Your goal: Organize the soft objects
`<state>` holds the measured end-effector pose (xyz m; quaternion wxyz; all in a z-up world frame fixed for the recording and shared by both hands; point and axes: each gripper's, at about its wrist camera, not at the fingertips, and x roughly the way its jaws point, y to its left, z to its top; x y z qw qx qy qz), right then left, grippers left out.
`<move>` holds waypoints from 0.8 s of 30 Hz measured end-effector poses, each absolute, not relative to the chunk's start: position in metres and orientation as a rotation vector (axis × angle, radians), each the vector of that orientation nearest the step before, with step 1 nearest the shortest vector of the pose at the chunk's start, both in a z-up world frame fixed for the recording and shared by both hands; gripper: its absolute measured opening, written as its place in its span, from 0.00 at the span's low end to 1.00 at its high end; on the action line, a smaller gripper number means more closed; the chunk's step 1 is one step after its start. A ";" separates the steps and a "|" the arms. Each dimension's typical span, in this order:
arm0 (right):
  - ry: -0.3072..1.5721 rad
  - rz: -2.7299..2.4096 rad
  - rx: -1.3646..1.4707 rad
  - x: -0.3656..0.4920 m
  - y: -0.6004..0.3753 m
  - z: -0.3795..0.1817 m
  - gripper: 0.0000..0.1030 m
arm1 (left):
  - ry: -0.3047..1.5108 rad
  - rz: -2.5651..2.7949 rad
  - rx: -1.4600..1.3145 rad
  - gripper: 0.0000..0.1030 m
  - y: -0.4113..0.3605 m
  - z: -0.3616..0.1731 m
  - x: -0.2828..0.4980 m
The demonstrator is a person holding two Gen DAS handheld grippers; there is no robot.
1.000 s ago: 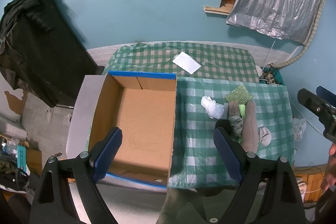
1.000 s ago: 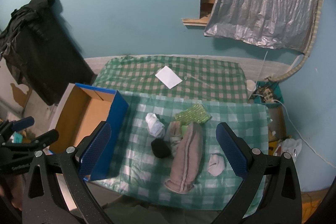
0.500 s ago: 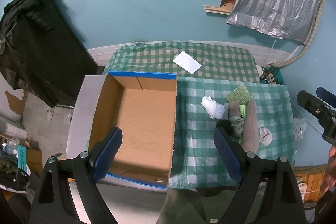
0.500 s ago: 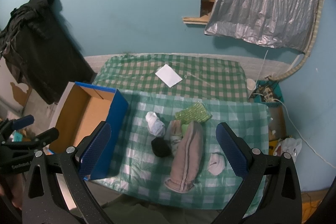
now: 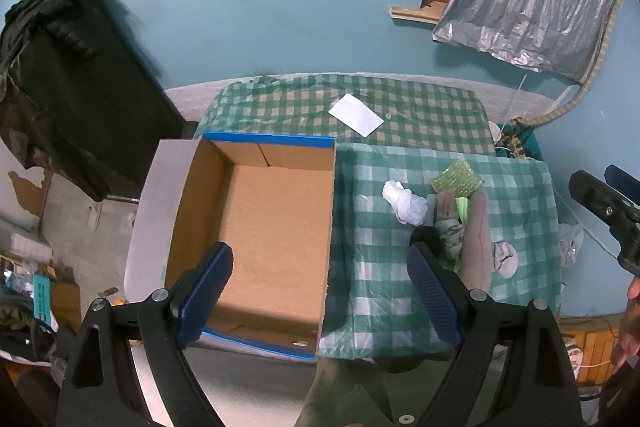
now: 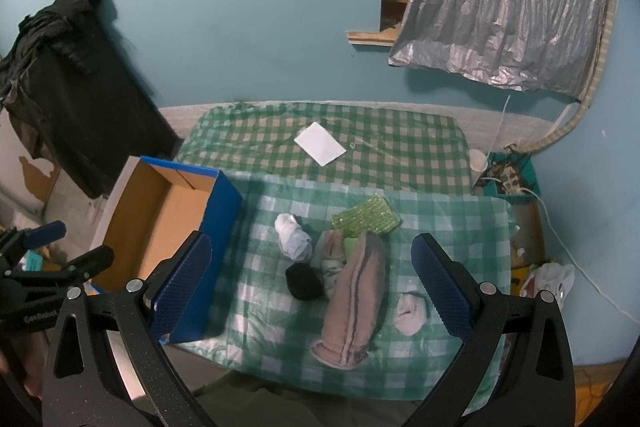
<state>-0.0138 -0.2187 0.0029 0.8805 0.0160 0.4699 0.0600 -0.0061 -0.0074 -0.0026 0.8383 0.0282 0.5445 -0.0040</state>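
Both sets of tongs, left tongs [image 5: 320, 291] and right tongs [image 6: 310, 283], gape wide and empty above the checkered table [image 6: 440, 227], where a ribbed grey sock [image 6: 354, 297], balled socks and a bumpy green sponge [image 6: 366, 217] cluster beside the open cardboard box [image 5: 276, 223].

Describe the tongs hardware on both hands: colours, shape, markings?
Both match. Left tongs: matte black, speckled plastic arms in a V with triangular cutouts, silver pivot bolts, and flat blue pads with a diamond-knurled texture. Right tongs: same build. The left unit's body, seen in the right wrist view, carries small white lettering, too blurred to read. No cables visible.
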 end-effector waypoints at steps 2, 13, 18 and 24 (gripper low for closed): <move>0.980 0.125 0.035 -0.014 -0.219 0.001 0.98 | 1.157 -0.013 0.057 0.87 -0.008 -0.003 -0.004; 0.992 0.121 0.042 -0.014 -0.231 -0.002 0.98 | 1.164 -0.043 0.076 0.87 -0.020 -0.004 0.004; 1.001 0.114 0.052 -0.010 -0.240 -0.003 0.98 | 1.167 -0.046 0.081 0.87 -0.026 -0.007 0.007; 1.021 0.092 0.069 -0.007 -0.259 -0.010 0.98 | 1.196 -0.063 0.082 0.87 -0.032 -0.019 0.011</move>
